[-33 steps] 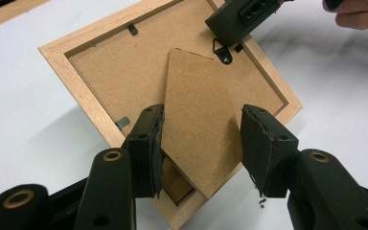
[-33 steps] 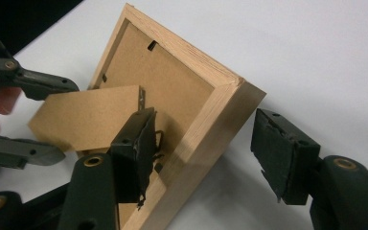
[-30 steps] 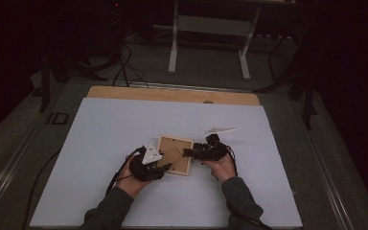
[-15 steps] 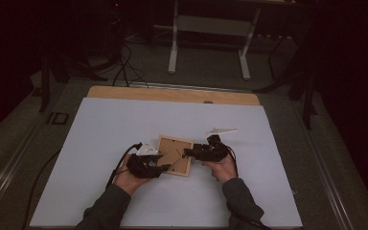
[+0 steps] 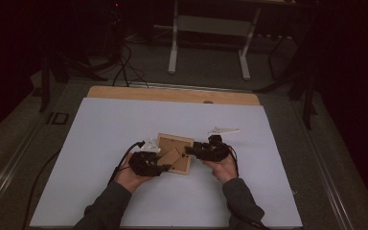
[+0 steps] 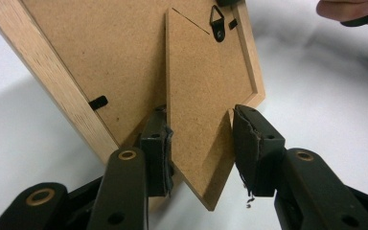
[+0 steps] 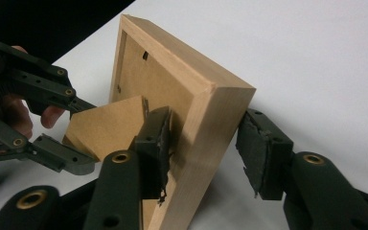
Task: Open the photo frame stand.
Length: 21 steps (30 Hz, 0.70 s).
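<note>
A wooden picture frame (image 5: 175, 152) lies back-up on the white table cover, held between both hands. In the left gripper view my left gripper (image 6: 199, 124) straddles the frame's fold-out stand (image 6: 196, 86). Its jaws have just been closing, and both pads now meet the stand's edges. My right gripper (image 7: 203, 120) has also just been closing. It has one pad inside the back recess and the other on the outer side of the frame's rim (image 7: 196, 76), gripping a corner that is tilted up. The left gripper (image 7: 88, 136) appears beyond, at the stand (image 7: 110, 124).
A small white plastic piece (image 5: 223, 130) lies on the white cover (image 5: 100, 143) behind the right hand. A bare wooden strip (image 5: 172, 94) marks the table's far edge. Cables (image 5: 122, 165) trail from the grippers toward the person. A metal hanger (image 6: 216, 19) sits on the frame's back.
Both hands stay at the frame. The left hand has rolled a little, so the pale plate on top of it shows less. The frame has barely shifted.
</note>
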Each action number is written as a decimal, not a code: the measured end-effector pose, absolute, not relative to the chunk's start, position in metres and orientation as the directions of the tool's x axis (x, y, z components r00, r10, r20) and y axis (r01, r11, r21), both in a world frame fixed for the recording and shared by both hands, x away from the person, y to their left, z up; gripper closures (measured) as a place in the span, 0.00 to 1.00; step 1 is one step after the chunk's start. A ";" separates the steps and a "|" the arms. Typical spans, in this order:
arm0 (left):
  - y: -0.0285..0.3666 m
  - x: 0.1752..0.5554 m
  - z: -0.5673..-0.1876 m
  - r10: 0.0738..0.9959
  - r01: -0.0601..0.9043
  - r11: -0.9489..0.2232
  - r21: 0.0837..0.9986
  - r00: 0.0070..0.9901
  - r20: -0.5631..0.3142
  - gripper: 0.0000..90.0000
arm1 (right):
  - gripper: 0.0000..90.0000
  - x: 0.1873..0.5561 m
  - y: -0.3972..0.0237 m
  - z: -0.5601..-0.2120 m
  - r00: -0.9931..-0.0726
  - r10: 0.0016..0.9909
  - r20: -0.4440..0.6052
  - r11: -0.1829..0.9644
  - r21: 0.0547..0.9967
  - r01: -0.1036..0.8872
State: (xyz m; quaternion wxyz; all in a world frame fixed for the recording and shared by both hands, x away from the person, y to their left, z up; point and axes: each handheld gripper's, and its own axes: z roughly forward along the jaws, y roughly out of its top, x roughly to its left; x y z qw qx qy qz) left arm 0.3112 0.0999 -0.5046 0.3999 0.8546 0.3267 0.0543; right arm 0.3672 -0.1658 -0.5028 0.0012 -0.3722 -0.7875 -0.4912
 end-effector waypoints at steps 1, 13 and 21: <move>0.100 0.312 -0.504 0.601 0.514 -0.465 0.721 0.781 -0.170 0.68 | 0.62 0.367 -0.166 -0.501 -0.723 0.588 0.362 0.241 0.775 0.584; 0.093 0.322 -0.503 0.637 0.506 -0.475 0.720 0.762 -0.115 0.72 | 0.68 0.366 -0.168 -0.487 -0.731 0.616 0.294 0.234 0.818 0.526; 0.090 0.329 -0.509 0.658 0.506 -0.460 0.729 0.746 -0.102 0.73 | 0.67 0.365 -0.167 -0.482 -0.734 0.629 0.254 0.245 0.832 0.498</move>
